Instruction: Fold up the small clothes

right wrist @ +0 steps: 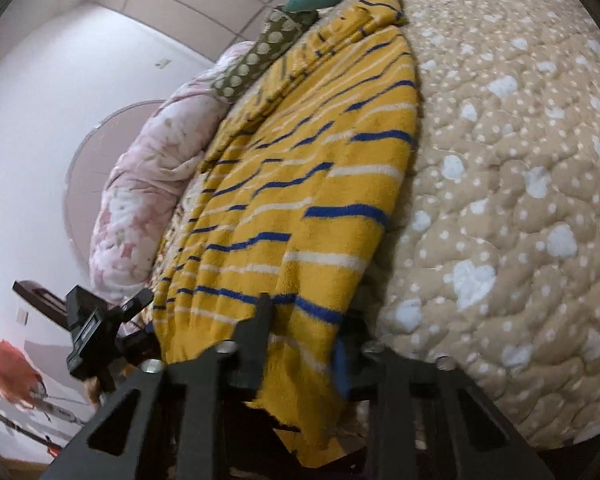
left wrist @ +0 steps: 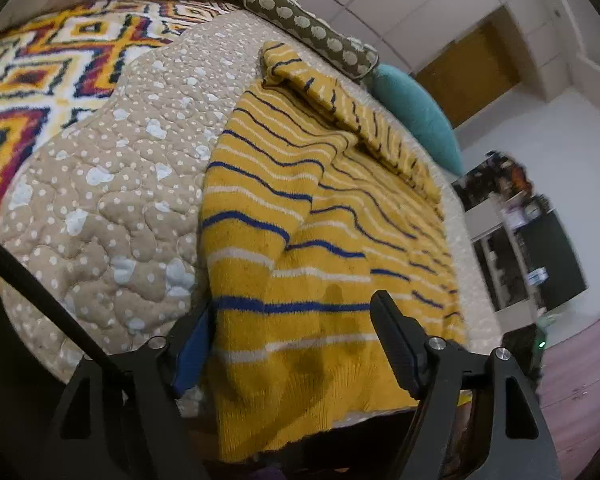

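Field notes, taken over my two grippers, everything placed against the yellow sweater.

Beige quilt, white-dotted, covers the bed under the sweater and spreads wide to one side of it. Beyond the quilt, away from the sweater, a bright diamond-pattern blanket.

Yellow sweater, knit, blue and white stripes, lies spread along the quilt's edge. Its near hem hangs over the bed edge toward me. One sleeve is folded in across the far end of the body.

Past the sweater's far end: an olive bolster with pale spots, and beside it a teal cushion. In the right wrist view a pink floral duvet is bunched along the sweater's far side, by the white wall.

My left gripper sits at the near hem, jaws apart. The blue-padded finger is at the sweater's side edge, the black finger over the knit. I can't tell if the pads press the cloth.

My right gripper is at the near hem's other corner, jaws drawn close, a fold of the sweater pinched between them. Frame is motion-blurred there.
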A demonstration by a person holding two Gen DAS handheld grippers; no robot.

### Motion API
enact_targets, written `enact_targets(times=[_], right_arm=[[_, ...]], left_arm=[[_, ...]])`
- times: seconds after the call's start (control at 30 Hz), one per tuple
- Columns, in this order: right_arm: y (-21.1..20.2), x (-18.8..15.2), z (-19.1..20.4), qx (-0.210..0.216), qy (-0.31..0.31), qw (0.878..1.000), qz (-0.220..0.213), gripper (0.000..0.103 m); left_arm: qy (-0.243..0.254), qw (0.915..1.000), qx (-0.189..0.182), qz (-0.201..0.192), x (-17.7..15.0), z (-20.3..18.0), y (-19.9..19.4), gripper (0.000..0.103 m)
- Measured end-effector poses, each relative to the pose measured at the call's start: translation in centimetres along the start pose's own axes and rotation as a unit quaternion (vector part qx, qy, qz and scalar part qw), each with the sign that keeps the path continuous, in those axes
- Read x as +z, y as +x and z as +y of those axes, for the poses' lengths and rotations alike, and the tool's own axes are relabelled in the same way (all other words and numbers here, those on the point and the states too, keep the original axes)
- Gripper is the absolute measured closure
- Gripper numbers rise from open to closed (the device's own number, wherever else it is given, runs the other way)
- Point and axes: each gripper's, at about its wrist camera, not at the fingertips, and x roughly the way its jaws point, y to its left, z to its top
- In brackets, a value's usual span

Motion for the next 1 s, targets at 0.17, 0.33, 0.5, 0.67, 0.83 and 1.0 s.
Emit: enact_targets(times=[0.17, 0.33, 0.5, 0.67, 0.83, 1.0], right_arm=[[-2.1, 1.0, -0.6, -0.01, -0.003, 1.0, 0.008, 0.095], [-6.6, -0.7, 0.9, -0.04, -0.064, 0.997, 0.003, 0.096], [-7.5, -3.3, -0.4, -0.065, -0.057, 0.996, 0.014, 0.096], [-5.9, -3.6, -1.2, -0.092, -0.052, 0.994, 0.025, 0.095], [-5.9, -3.7, -0.9, -0.105, -0.068, 0.992, 0.02, 0.095], [-5.7, -3.7, -0.4, -0.111, -0.075, 0.991, 0.02, 0.095]], left_arm=[[-0.003, 0.999, 0.04, 0.021, 0.7, -0.4, -0.5, 0.096], [0.016, 0.9991, 0.032, 0.022, -0.7, -1.1, -2.9, 0.096], [0.026, 0.9973, 0.056, 0.04, -3.0, -1.1, -1.9, 0.096], [0.025, 0.9978, 0.049, 0.036, -3.1, -0.9, -1.8, 0.095], [0.039, 0.9977, 0.047, 0.028, -3.4, -1.3, -1.9, 0.094], [0.043, 0.9974, 0.053, 0.025, -3.6, -1.3, -1.9, 0.094]])
